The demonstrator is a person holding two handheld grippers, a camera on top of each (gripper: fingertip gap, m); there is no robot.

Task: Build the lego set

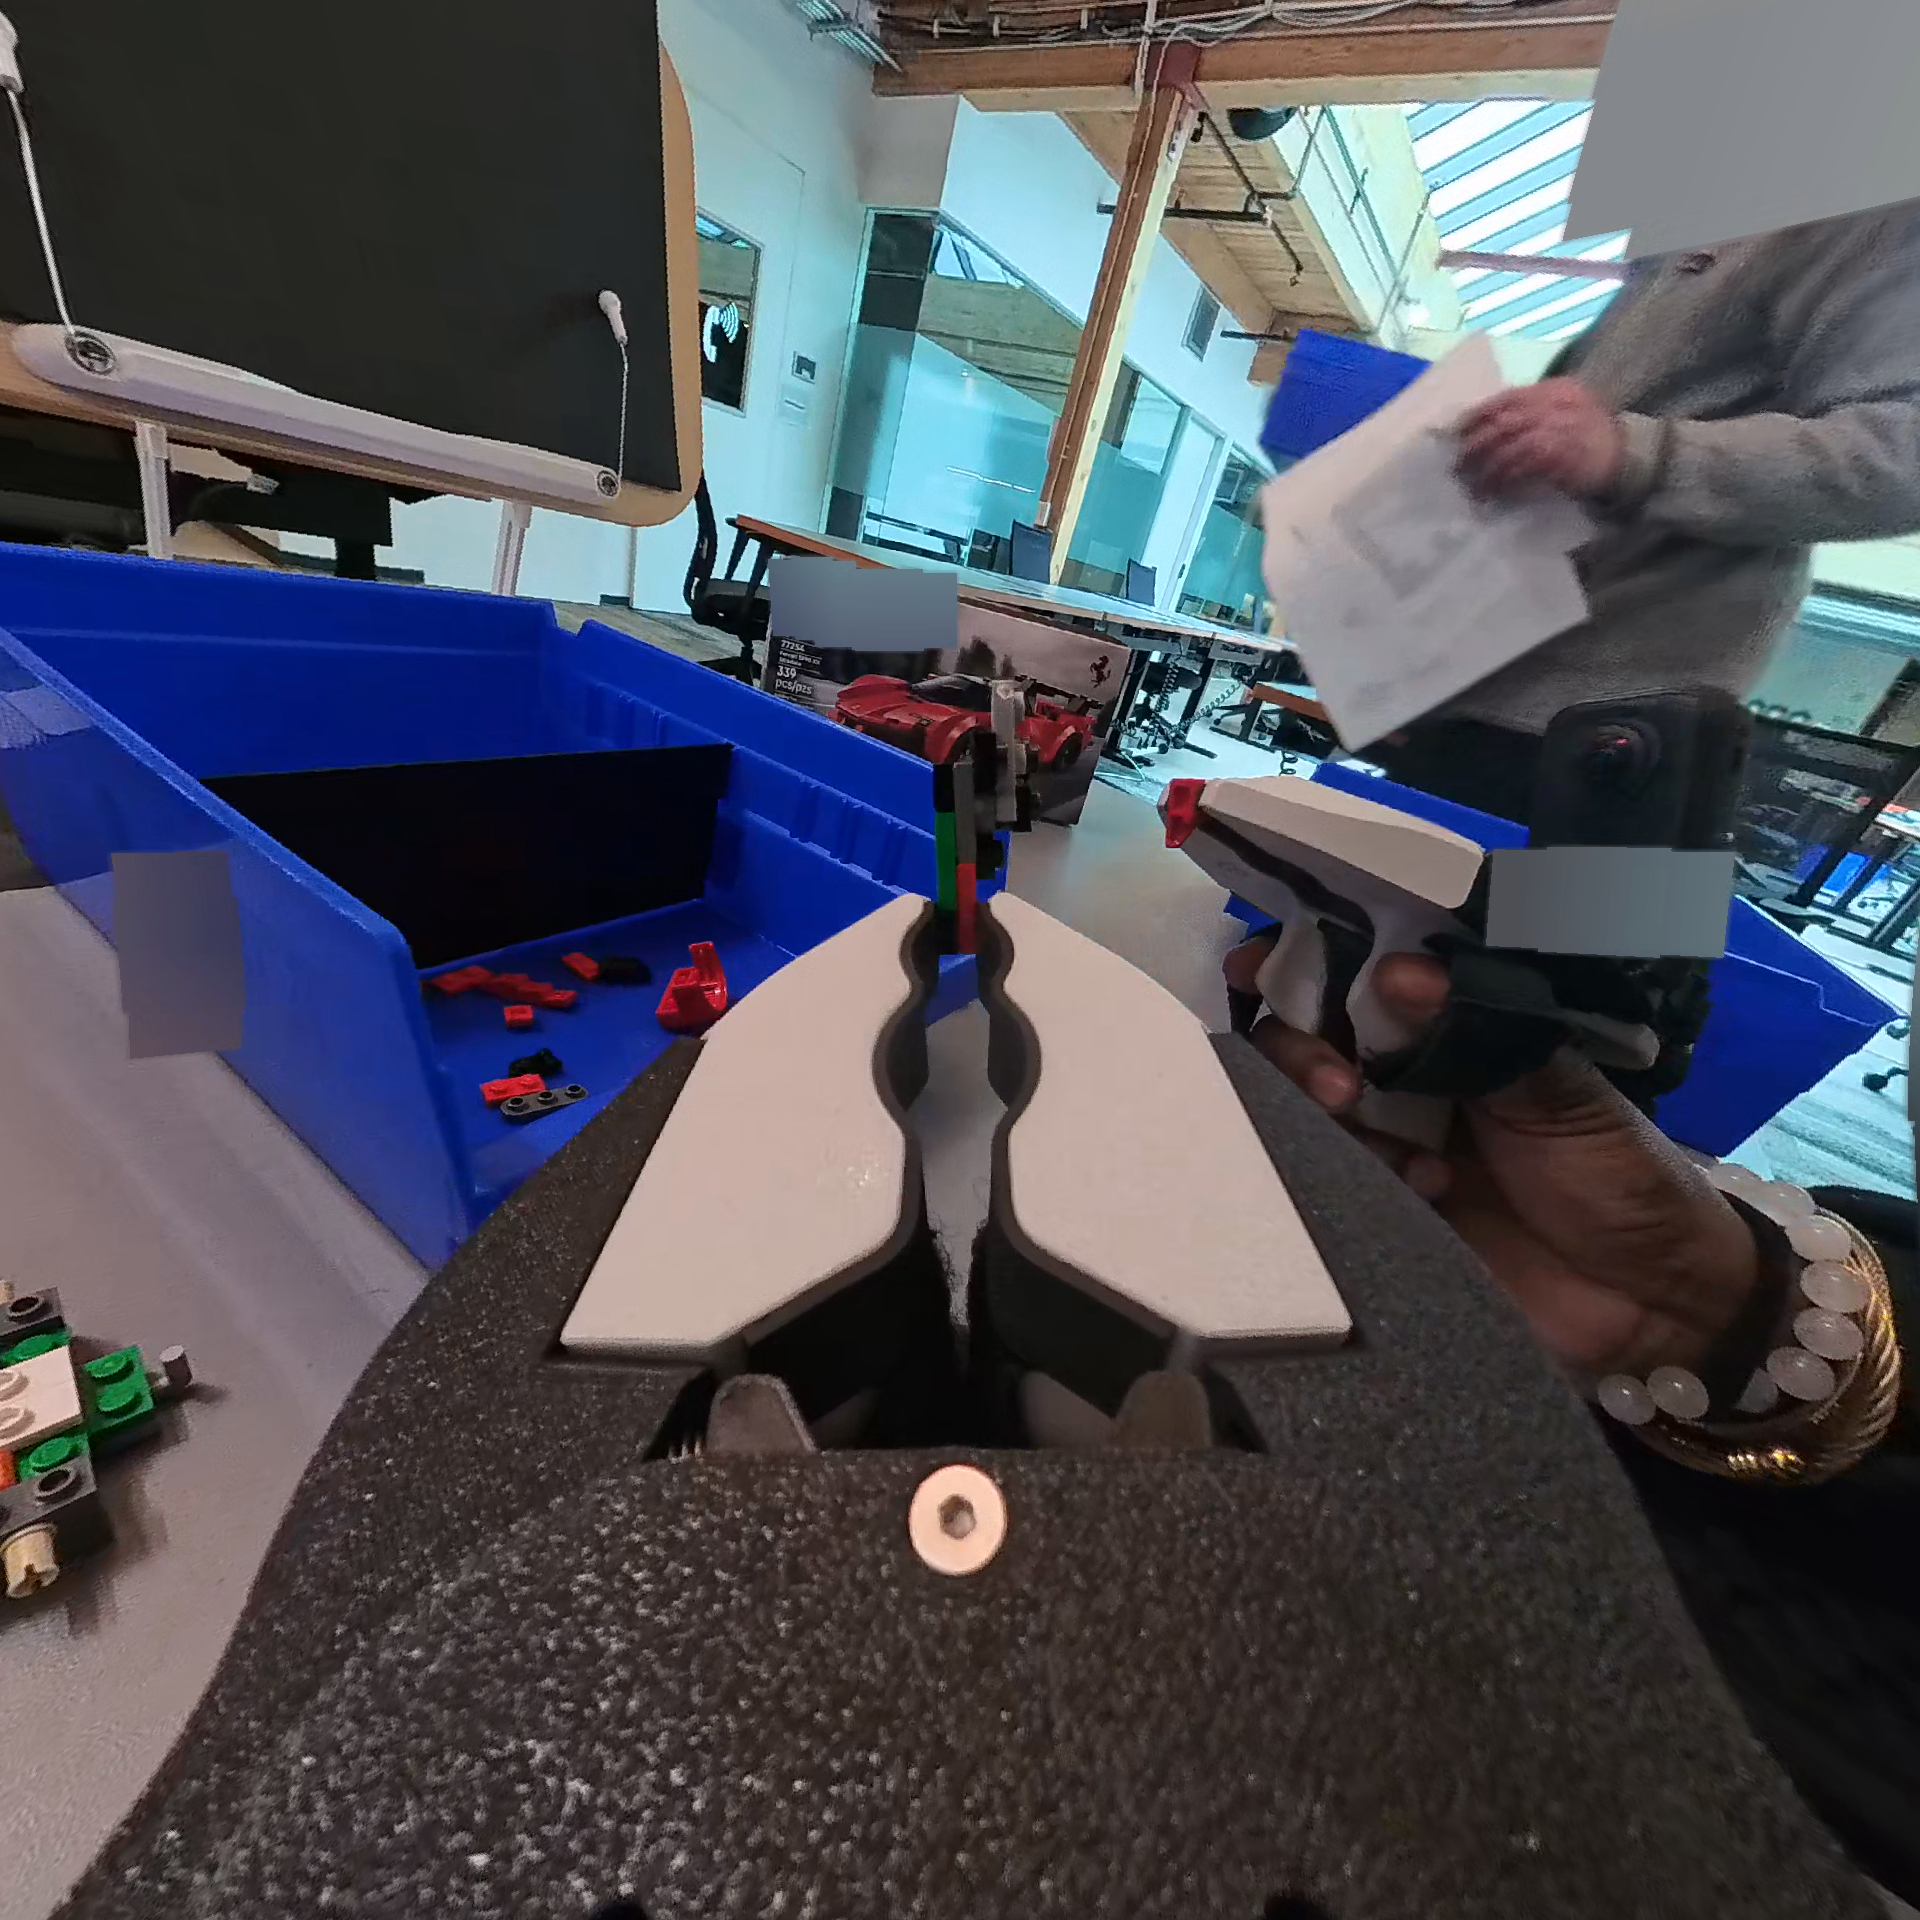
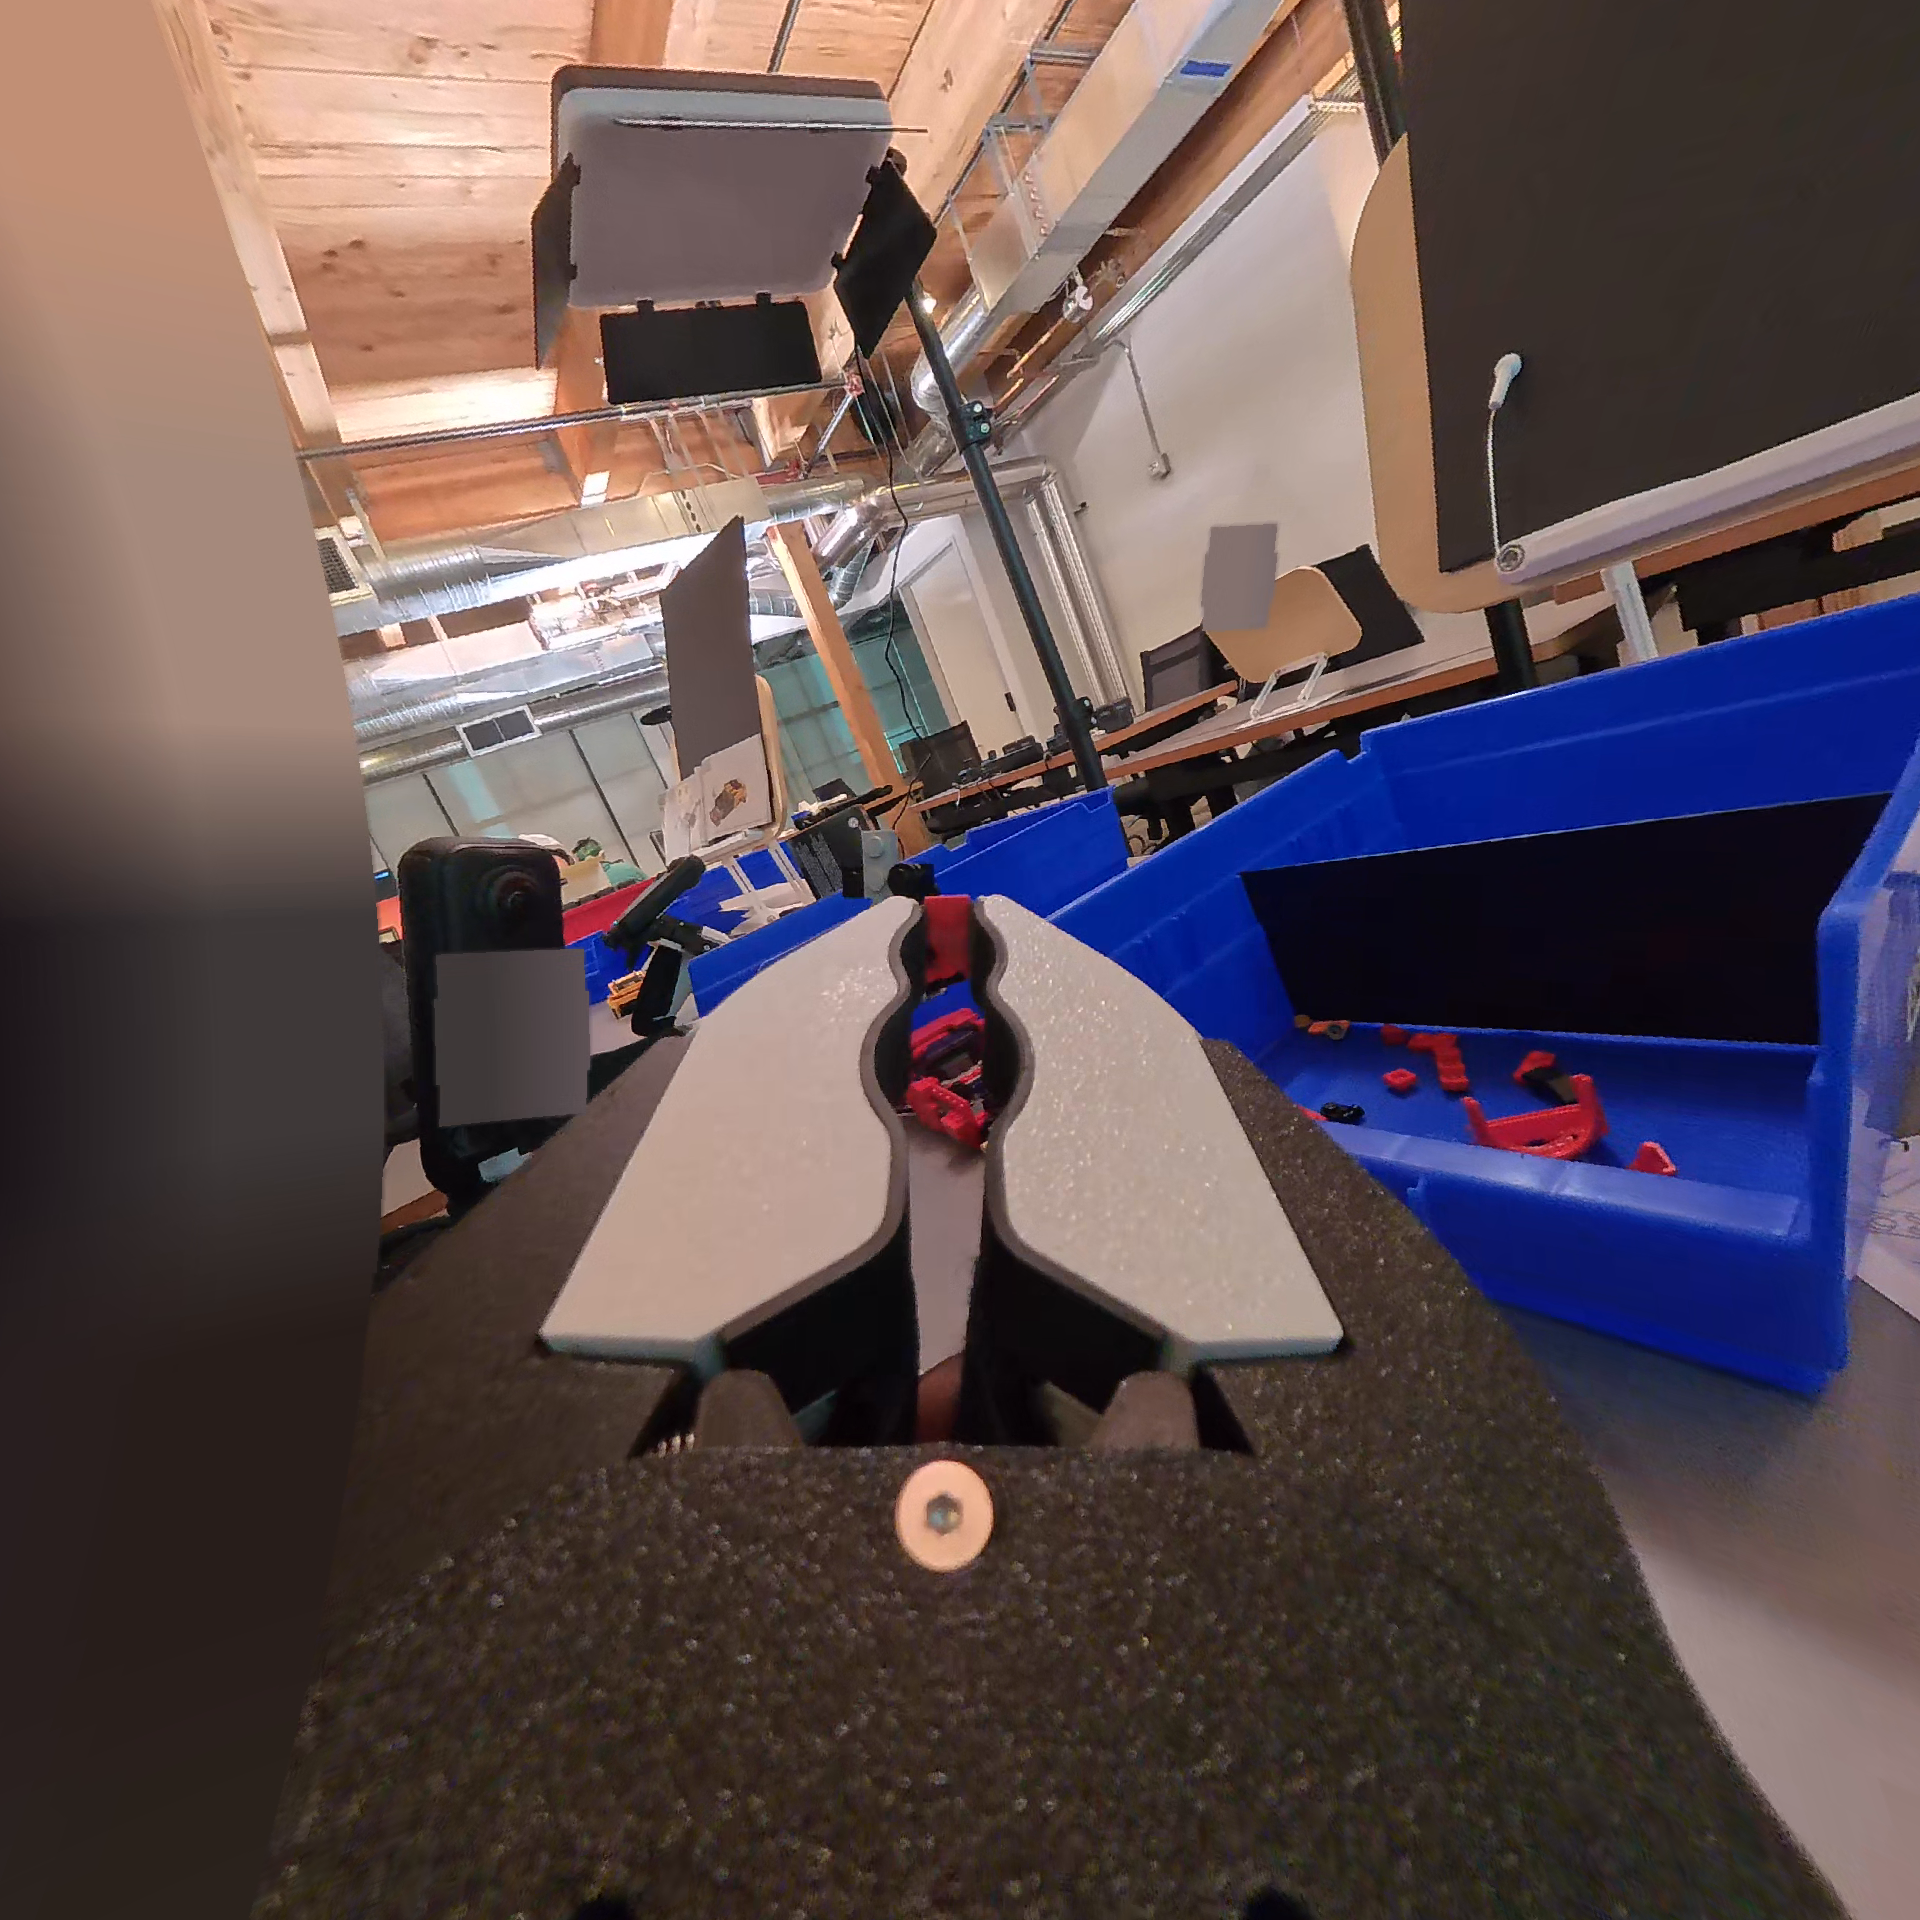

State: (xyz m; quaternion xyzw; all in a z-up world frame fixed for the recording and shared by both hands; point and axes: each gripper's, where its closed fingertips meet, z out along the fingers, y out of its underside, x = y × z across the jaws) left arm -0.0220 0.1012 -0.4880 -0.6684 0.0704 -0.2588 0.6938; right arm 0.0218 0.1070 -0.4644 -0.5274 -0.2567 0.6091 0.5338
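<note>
Gripping Lego pieces in both grippers above the counter

Clamping near its tips, the left gripper [image 1: 961, 920] has its jaws closed on a thin upright Lego sub-assembly [image 1: 968, 831] of red, green, black and grey parts, which stands up past the fingertips. To its left on the grey counter [image 1: 156, 1195], at the edge of the left wrist view, lies a partly built Lego chunk [image 1: 62, 1423] in green, white, dark grey and black. Just beyond that sits a blue bin [image 1: 343, 997] with a black divider; loose red and black pieces [image 1: 540, 997] are scattered on its floor. To the right, a hand [image 1: 1538, 1174] with a bead bracelet holds the right gripper [image 1: 1179, 810], whose jaws are closed on a small red piece [image 1: 1177, 808]; its own wrist view shows that red piece [image 2: 943, 935] pinched at the tips. The two held pieces are near each other but apart. Farther back stands the set's box [image 1: 966, 707] with a red car pictured on it, and a person in grey holds a paper booklet [image 1: 1423, 561].
</note>
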